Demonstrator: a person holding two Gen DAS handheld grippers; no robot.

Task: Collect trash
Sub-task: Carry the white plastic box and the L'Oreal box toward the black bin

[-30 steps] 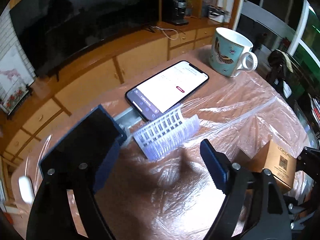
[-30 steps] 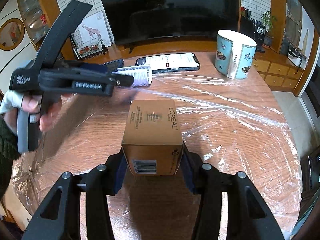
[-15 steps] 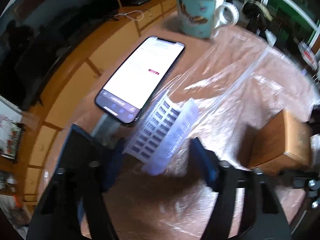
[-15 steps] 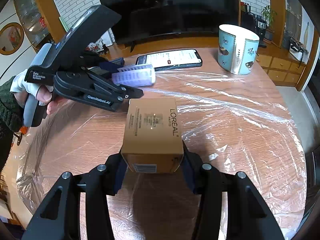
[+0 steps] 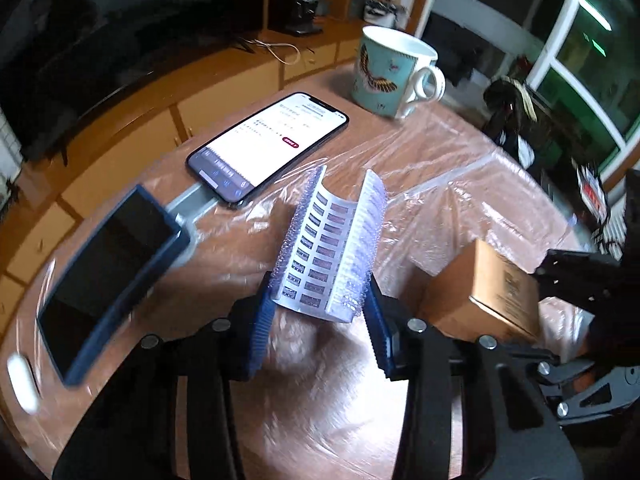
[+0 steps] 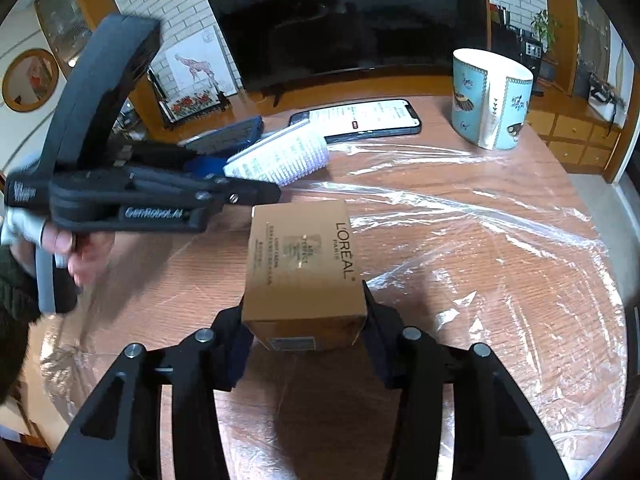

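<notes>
You are pinching the curved plastic packet (image 5: 329, 251) in your left tongs (image 5: 320, 322) and squeezing the brown box (image 6: 302, 270) in your right tongs (image 6: 304, 344), holding both just above the counter (image 6: 500, 264) so you can carry the trash away.
</notes>
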